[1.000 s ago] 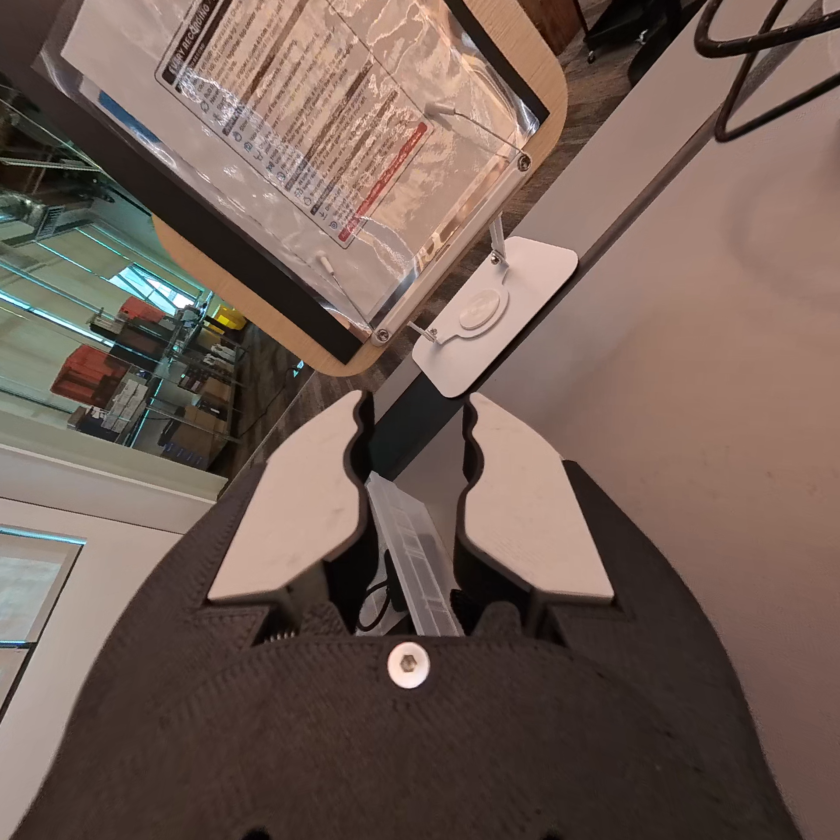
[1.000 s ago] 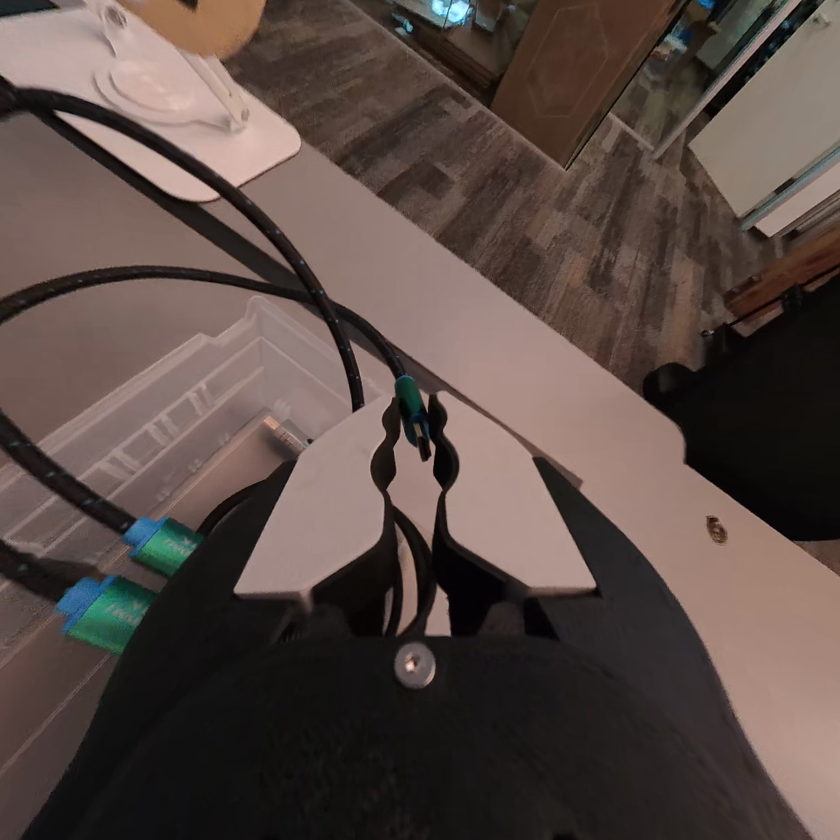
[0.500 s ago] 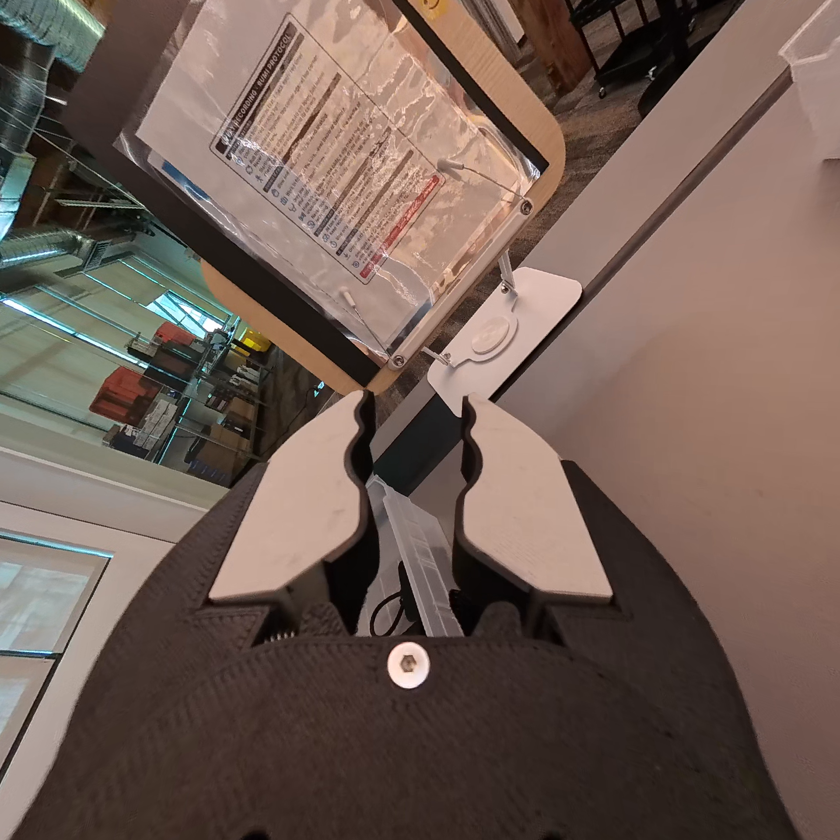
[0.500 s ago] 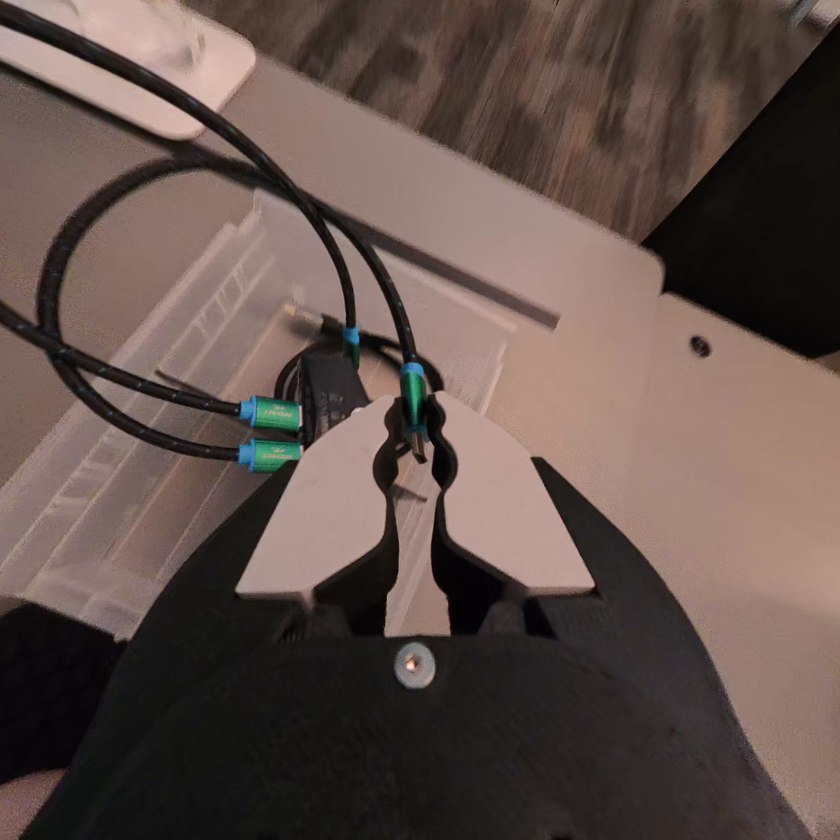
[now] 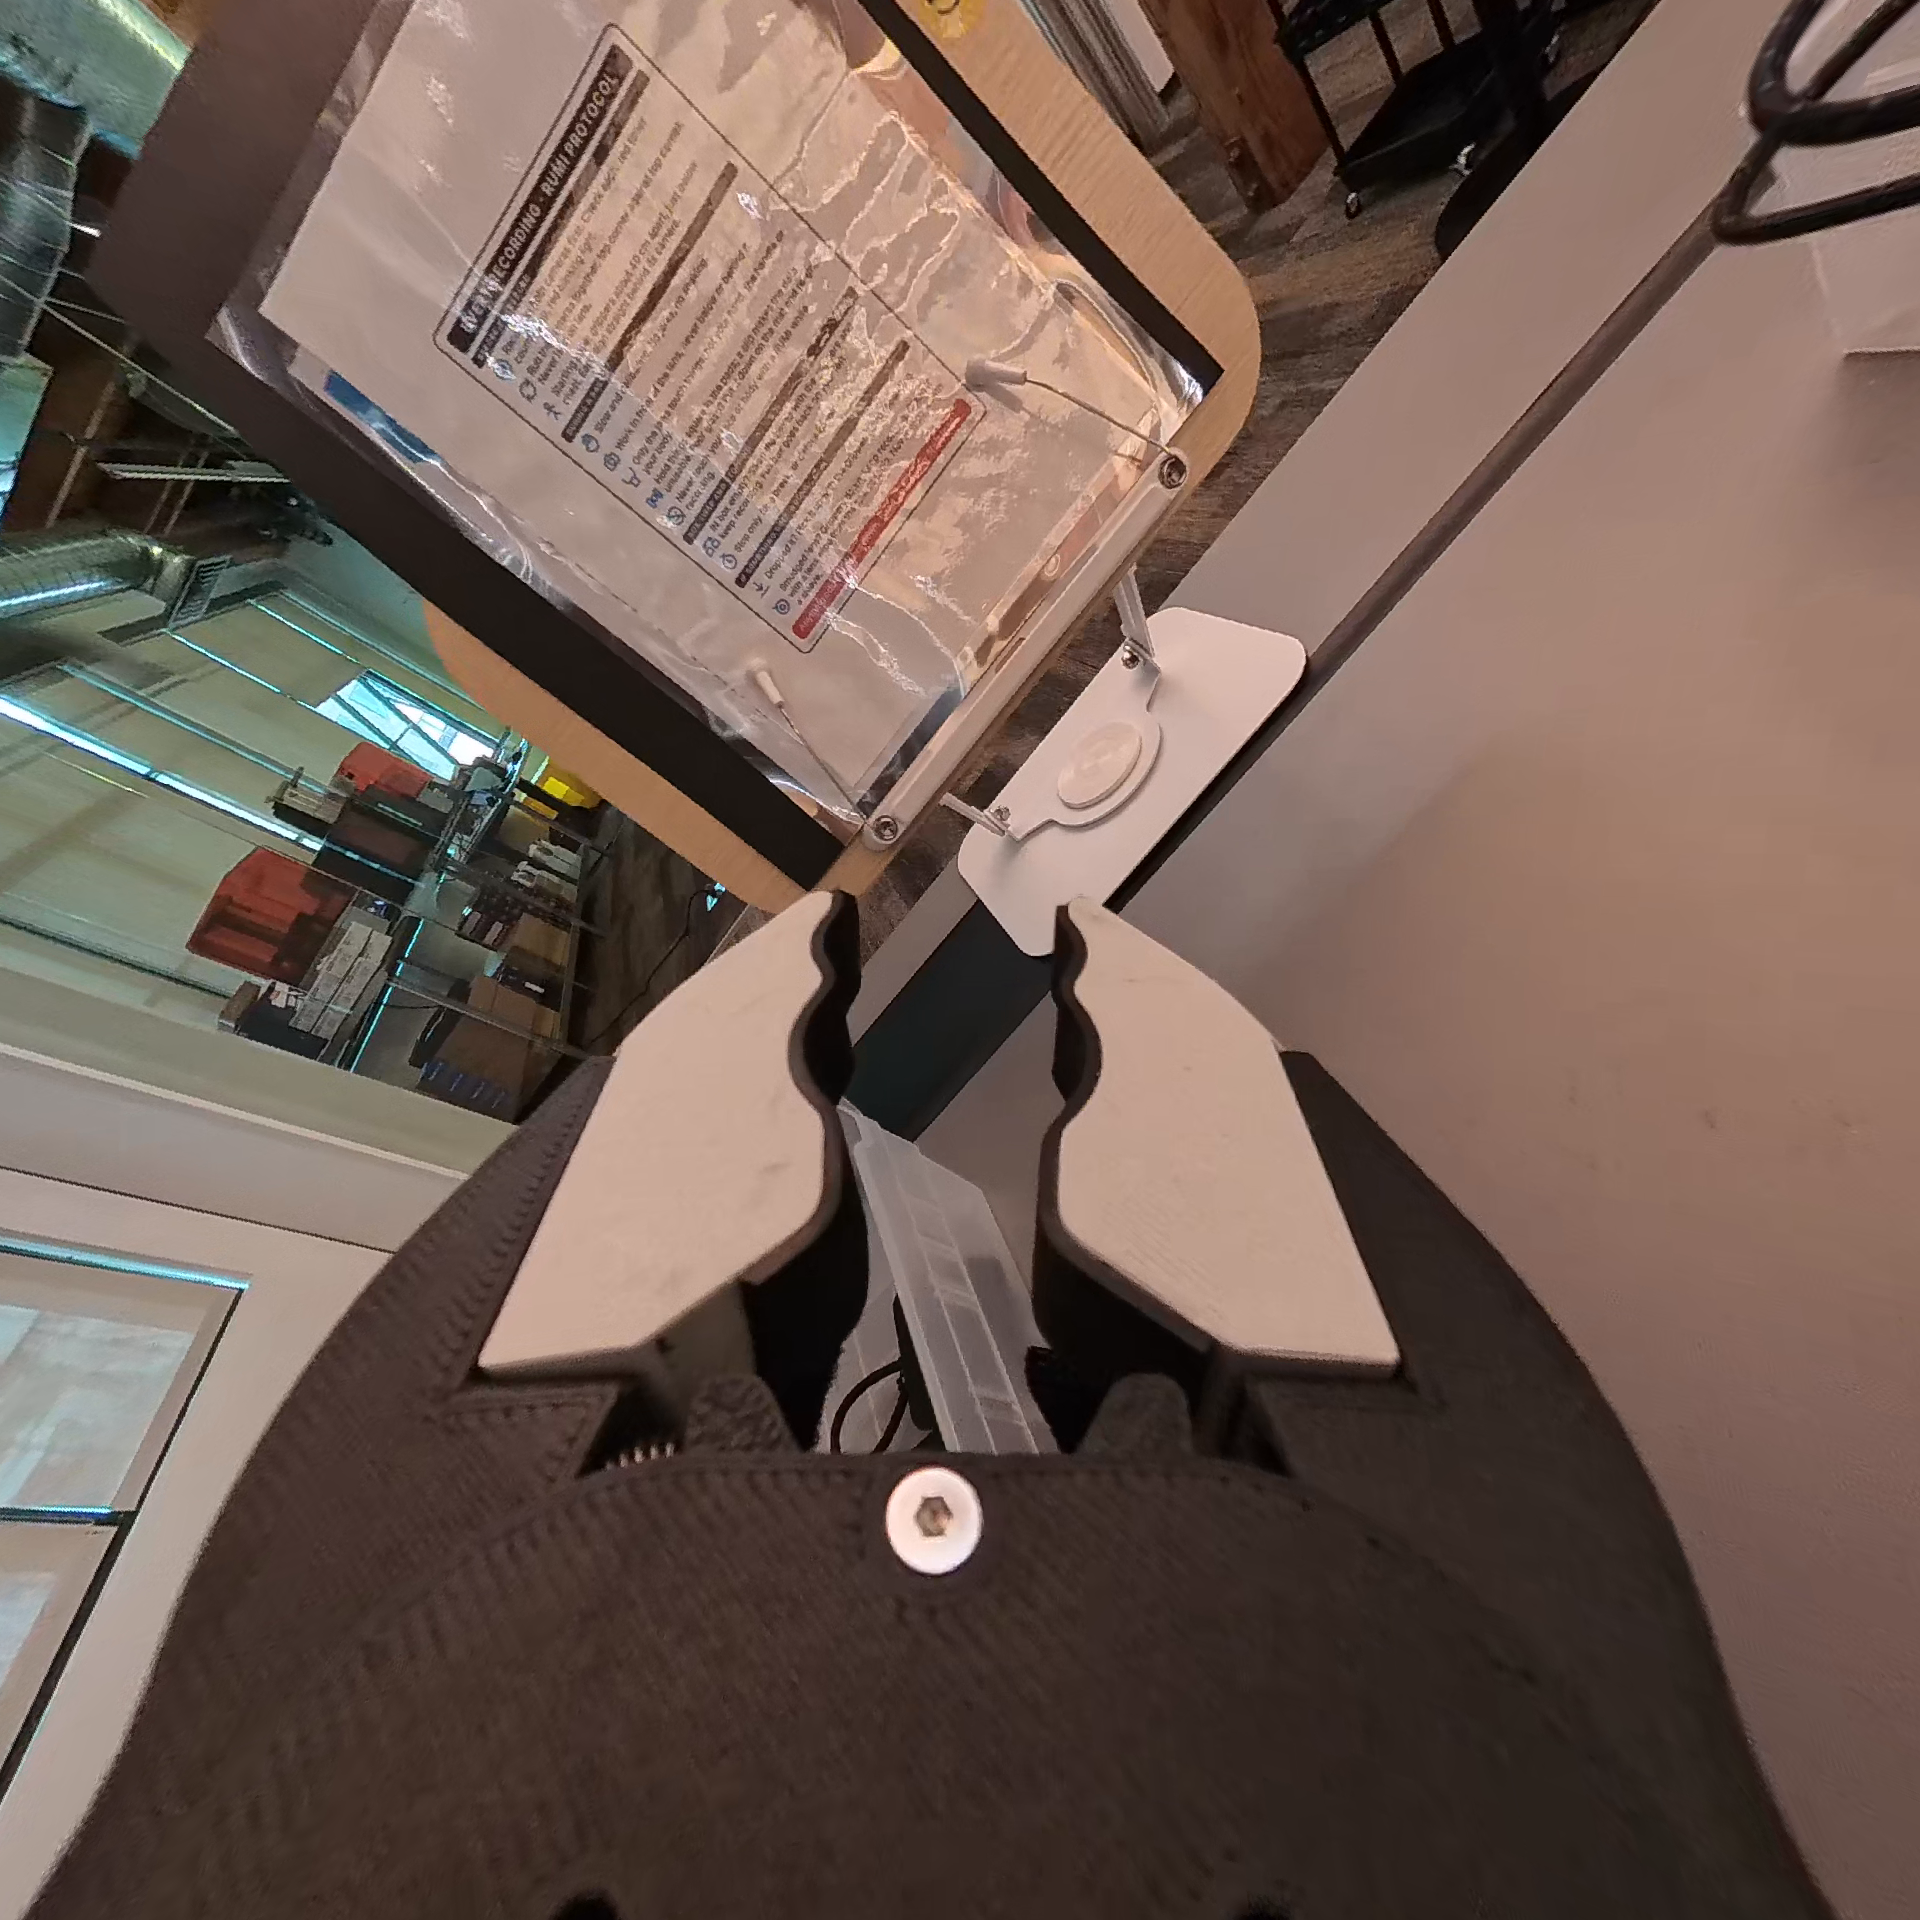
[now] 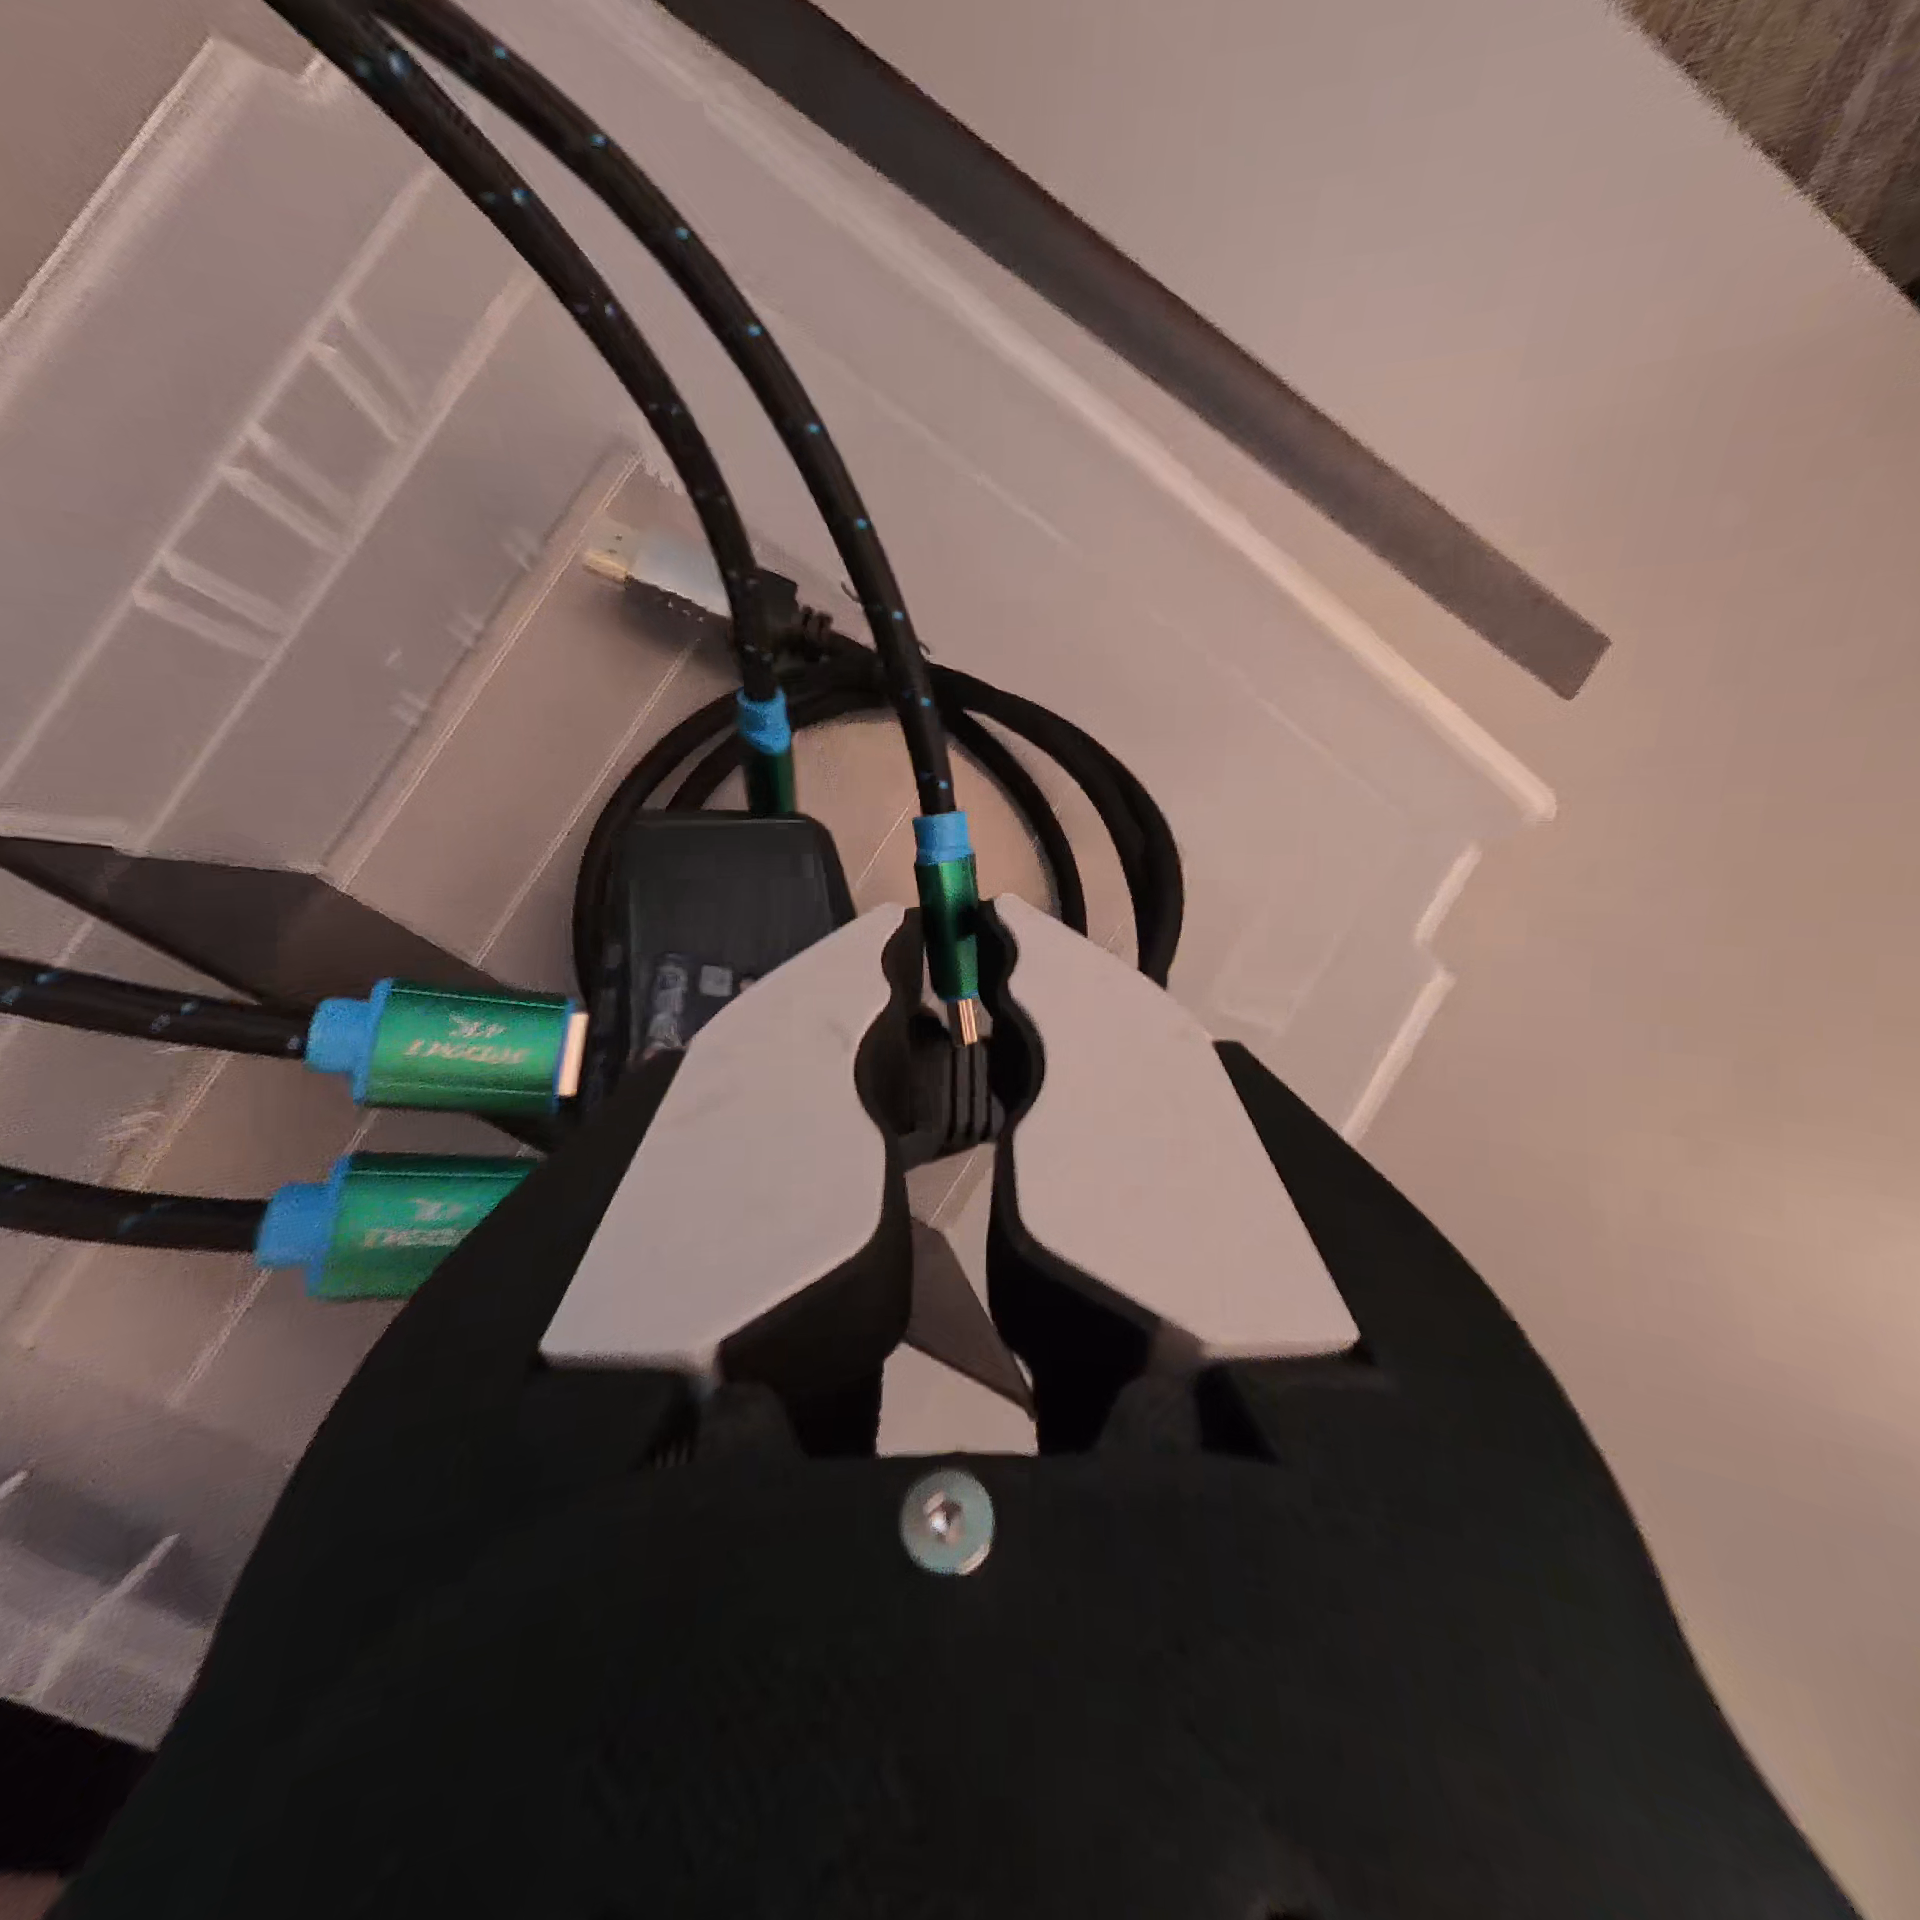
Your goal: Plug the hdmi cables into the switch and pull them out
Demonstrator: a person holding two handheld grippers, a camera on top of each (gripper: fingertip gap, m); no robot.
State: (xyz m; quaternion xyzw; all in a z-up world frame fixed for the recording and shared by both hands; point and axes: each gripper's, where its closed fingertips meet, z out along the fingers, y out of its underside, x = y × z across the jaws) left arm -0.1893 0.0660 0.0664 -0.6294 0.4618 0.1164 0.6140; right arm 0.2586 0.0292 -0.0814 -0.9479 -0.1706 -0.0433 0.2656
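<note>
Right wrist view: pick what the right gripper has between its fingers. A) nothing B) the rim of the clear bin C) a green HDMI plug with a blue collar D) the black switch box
C: the right gripper is shut on a green HDMI plug, its metal tip pointing down toward the black switch lying in the clear plastic bin.

Pale table [image 6: 1558, 312]; clear plastic bin [image 6: 260, 468], white stand base [image 5: 1132, 769] atop.
</note>
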